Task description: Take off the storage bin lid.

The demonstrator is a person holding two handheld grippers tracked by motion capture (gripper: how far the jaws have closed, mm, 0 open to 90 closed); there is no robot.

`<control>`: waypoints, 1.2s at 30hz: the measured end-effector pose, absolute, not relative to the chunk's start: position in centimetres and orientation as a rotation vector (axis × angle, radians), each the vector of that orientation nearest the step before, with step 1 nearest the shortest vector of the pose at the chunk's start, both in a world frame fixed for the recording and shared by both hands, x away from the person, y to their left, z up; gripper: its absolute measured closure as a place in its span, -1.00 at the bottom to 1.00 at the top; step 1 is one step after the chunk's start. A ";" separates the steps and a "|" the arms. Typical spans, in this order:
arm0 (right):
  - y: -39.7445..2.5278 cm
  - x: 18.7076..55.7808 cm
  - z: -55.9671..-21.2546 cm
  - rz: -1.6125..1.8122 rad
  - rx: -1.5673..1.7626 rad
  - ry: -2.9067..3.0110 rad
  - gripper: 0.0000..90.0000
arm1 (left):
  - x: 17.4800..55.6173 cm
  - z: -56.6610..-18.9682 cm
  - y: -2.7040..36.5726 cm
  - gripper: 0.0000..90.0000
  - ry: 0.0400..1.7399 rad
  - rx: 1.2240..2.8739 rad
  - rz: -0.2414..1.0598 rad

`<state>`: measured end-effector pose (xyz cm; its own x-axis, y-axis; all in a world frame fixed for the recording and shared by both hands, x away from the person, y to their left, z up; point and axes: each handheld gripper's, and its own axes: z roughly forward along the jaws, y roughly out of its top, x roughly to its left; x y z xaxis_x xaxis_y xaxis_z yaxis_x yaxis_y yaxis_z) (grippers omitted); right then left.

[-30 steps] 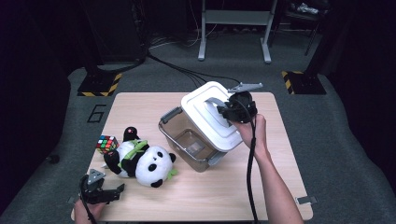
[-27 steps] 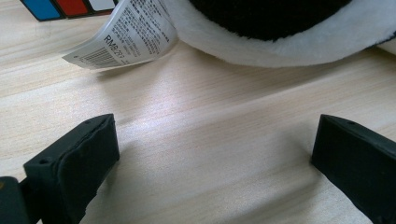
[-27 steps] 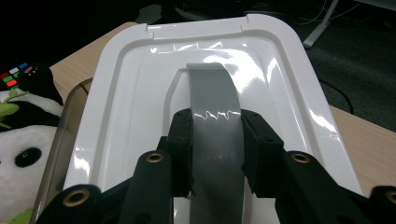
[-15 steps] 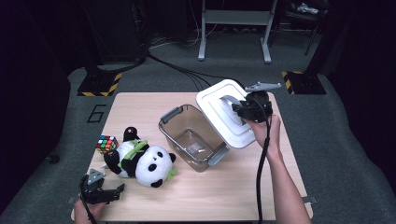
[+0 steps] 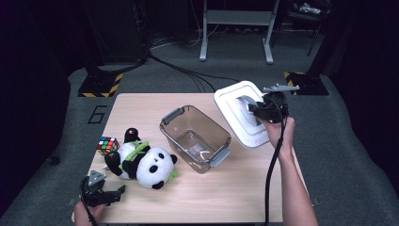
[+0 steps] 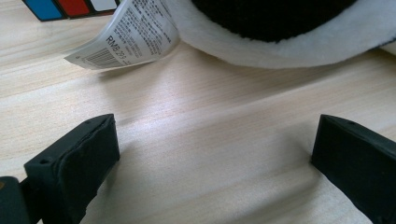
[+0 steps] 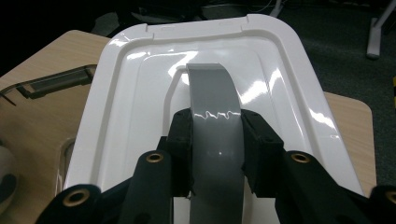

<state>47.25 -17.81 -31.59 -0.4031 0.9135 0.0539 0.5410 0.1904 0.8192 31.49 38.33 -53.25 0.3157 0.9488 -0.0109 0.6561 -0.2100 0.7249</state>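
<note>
Your right tool point(image 5: 258, 109) is pinched on the grey handle point(image 7: 215, 126) of the white lid point(image 5: 237, 113), one jaw on each side of the strap. You hold the lid tilted over the table's point(image 5: 141, 106) far right edge, just beside the clear brown storage box point(image 5: 195, 138), which stands open with its grey latches out. Your left tool point(image 5: 109, 196) rests low at the near left corner of the table, jaws spread wide with only bare wood between them. Just ahead of it lies the plush panda point(image 5: 141, 160), its printed tag point(image 6: 126, 33) curling toward the jaws. A Rubik's cube point(image 5: 107, 145) sits just beyond the panda.
</note>
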 end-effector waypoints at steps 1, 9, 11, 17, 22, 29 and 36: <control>-18.0 47.3 -31.7 1.098 1.364 2.018 0.48 | 31.5 -53.3 38.3 -0.99 1.415 1.949 0.599; -19.3 47.7 -32.2 1.089 1.408 1.987 0.48 | 31.6 -53.2 38.3 -0.99 1.433 1.961 0.596; -19.7 47.8 -32.4 1.084 1.417 1.978 0.48 | 31.6 -53.2 38.2 -0.99 1.431 1.955 0.600; -20.7 47.9 -33.2 1.069 1.461 1.953 0.48 | 31.6 -53.2 38.2 -0.99 1.432 1.955 0.600; -21.5 48.1 -34.3 1.054 1.503 1.933 0.48 | 31.6 -53.2 38.3 -0.99 1.433 1.959 0.599; -22.2 48.7 -36.6 1.025 1.598 1.897 0.48 | 31.6 -53.2 38.2 -0.99 1.435 1.958 0.597; -22.3 49.4 -39.2 0.994 1.680 1.867 0.48 | 31.6 -53.2 38.2 -0.99 1.436 1.959 0.597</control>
